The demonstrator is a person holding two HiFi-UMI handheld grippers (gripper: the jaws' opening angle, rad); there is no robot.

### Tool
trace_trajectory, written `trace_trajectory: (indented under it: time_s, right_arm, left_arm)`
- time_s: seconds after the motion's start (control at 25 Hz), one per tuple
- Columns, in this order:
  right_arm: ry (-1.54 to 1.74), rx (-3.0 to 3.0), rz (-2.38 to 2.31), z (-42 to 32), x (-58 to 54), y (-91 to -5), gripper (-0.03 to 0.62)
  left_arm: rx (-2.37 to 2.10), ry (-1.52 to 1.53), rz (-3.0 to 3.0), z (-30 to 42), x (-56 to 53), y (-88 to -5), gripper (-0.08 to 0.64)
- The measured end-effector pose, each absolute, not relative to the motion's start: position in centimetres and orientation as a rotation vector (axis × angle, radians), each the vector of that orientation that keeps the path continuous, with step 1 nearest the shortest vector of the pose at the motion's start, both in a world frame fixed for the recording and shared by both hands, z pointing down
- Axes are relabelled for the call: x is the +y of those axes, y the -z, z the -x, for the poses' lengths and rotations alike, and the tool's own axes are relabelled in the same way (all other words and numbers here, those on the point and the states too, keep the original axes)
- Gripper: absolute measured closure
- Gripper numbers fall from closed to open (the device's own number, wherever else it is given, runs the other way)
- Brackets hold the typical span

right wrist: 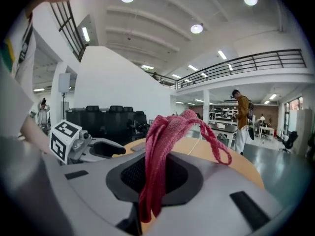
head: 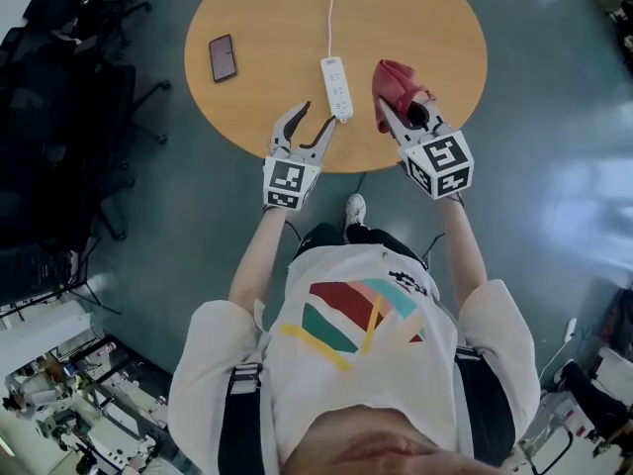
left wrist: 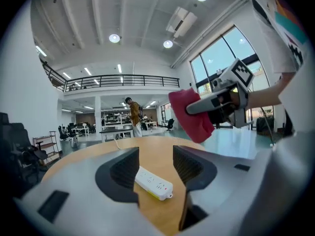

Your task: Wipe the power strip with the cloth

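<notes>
Left claw [left wrist: 156, 157] wide, empty, before part-hidden power strip [left wrist: 153, 183]; right claw [right wrist: 158, 175] tight on cloth [right wrist: 162, 141].

No legible text or numbers; small print on shirt [head: 406, 279] too tiny to read

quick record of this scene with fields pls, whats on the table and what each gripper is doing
surface: round wooden table
power strip: white, flat on the table by its near edge, cable running to the far edge
cloth: red, bunched, held above the table right of the strip
phone: dark, flat at the table's left
left gripper: open, empty, strip just ahead of it
right gripper: shut on the cloth
wiping: not yet begun, cloth clear of the strip
</notes>
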State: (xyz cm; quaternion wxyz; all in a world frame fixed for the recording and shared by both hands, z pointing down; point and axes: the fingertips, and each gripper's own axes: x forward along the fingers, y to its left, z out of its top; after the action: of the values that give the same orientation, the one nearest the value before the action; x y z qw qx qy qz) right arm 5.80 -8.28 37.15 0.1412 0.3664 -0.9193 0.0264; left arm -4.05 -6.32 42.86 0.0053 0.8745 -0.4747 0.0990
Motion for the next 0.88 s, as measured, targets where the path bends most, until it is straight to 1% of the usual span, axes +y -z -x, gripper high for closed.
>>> trace_trajectory:
  time_s: [0.2, 0.36, 0.44, 0.48, 0.88]
  right_arm:
    - [0.118, -2.518, -0.852, -3.5, -17.2, -41.0, 0.554]
    - [0.267, -2.396, -0.679, -1.3, -20.5, -43.4, 0.554]
    - [0.322, -2.339, -0.582, 0.1, -21.6, -44.7, 0.554]
    - [0.342, -2.312, -0.54, 0.7, -22.3, -45.6, 0.554]
    - [0.431, -2.056, -0.209, 6.5, -27.5, -54.1, 0.552]
  left_arm:
    - [-1.316, -0.6, -2.746, 3.4, -12.1, -48.2, 0.321]
    - [-1.153, -0.743, -2.727, 3.1, -14.0, -51.7, 0.33]
    - [-1.138, -0.779, -2.704, 3.8, -15.0, -52.7, 0.5]
    - [-1.139, -0.792, -2.693, 4.2, -15.7, -53.3, 0.518]
    - [-1.108, -0.787, -2.605, 8.3, -19.2, -56.9, 0.518]
